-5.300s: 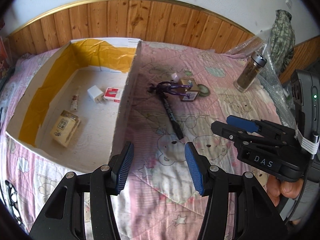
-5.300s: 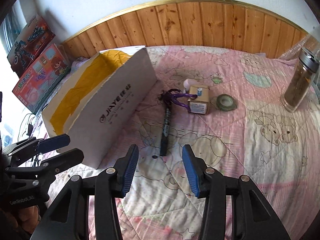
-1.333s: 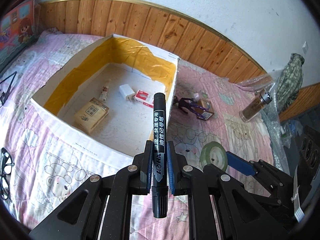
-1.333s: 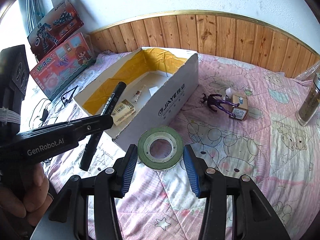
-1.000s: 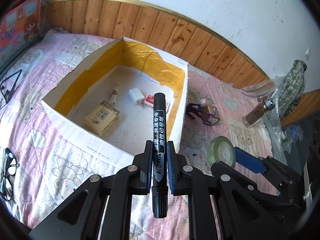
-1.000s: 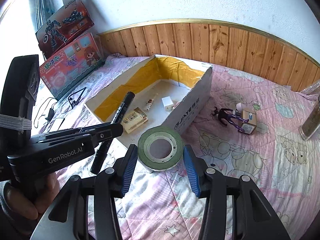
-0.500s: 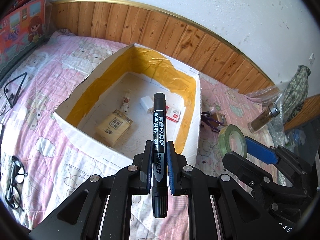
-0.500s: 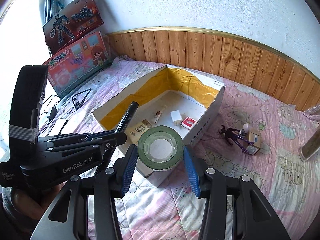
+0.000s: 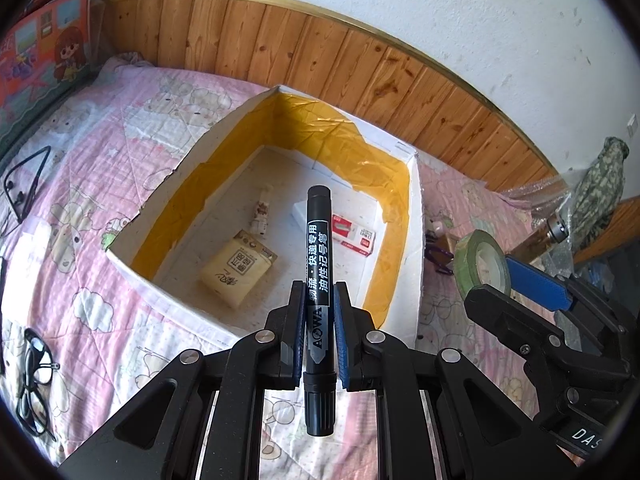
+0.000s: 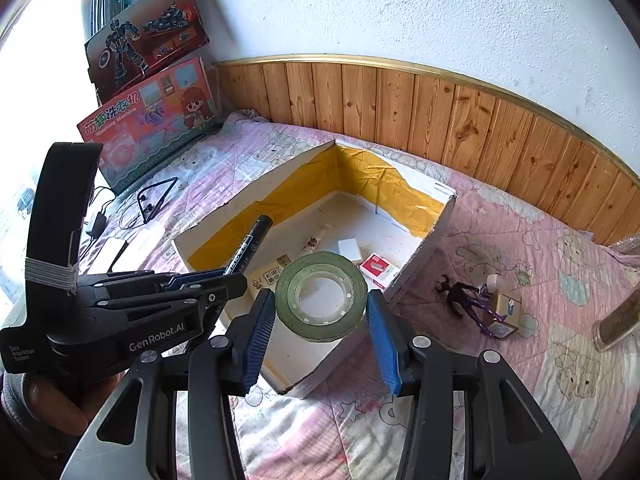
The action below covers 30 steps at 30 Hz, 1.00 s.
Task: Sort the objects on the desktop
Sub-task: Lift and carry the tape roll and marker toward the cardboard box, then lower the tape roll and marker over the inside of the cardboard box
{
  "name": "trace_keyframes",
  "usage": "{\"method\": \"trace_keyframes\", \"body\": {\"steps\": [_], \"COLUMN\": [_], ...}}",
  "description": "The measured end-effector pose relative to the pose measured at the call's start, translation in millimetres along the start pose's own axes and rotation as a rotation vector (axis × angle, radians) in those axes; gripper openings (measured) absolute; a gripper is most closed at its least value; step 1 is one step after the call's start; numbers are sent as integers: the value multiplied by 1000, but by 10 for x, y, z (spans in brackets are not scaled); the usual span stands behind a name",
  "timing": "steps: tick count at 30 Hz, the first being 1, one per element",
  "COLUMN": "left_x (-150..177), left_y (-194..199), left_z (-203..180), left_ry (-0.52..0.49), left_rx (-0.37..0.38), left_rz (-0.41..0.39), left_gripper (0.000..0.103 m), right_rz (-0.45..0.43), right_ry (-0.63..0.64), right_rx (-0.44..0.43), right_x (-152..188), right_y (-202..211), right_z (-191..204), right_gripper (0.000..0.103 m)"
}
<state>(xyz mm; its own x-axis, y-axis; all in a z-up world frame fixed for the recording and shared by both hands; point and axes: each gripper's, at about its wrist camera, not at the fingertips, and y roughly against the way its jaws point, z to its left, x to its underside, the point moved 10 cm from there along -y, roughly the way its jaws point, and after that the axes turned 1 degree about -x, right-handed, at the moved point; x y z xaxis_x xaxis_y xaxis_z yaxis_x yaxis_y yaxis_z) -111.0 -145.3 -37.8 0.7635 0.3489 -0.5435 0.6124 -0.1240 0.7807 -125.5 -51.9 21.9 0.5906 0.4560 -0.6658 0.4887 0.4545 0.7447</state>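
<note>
Marker [image 9: 319, 280] pinched upright between the pressed-together jaws of the left gripper [image 9: 318, 338], long axis running away from the camera, cap end out over the open cardboard box [image 9: 414, 208]. Green tape roll [image 10: 321, 295] clamped across its width by the wide-set right gripper [image 10: 322, 334], poised above the box's near corner. By the look of it, left the deeper over the box, so release likely needs only a short reach.

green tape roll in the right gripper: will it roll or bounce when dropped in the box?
Green tape roll is a round hollow ring, so probably light. Landing on edge it may roll across the box floor; landing flat, it should stay.
</note>
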Motion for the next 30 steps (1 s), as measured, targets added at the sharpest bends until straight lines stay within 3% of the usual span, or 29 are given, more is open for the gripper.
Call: {"method": "trace_keyframes", "body": {"steps": [30], "left_x": [-143], "left_y": [-678], "left_z": [-119], "left_ry": [-23], "left_rx": [43], "left_rz": [151], "left_gripper": [14], "right_rz": [108], "right_ry": [33], "right_rx": [44], "right_x": [-347], "right_y": [-722], "right_z": [-386], "right_gripper": [48]}}
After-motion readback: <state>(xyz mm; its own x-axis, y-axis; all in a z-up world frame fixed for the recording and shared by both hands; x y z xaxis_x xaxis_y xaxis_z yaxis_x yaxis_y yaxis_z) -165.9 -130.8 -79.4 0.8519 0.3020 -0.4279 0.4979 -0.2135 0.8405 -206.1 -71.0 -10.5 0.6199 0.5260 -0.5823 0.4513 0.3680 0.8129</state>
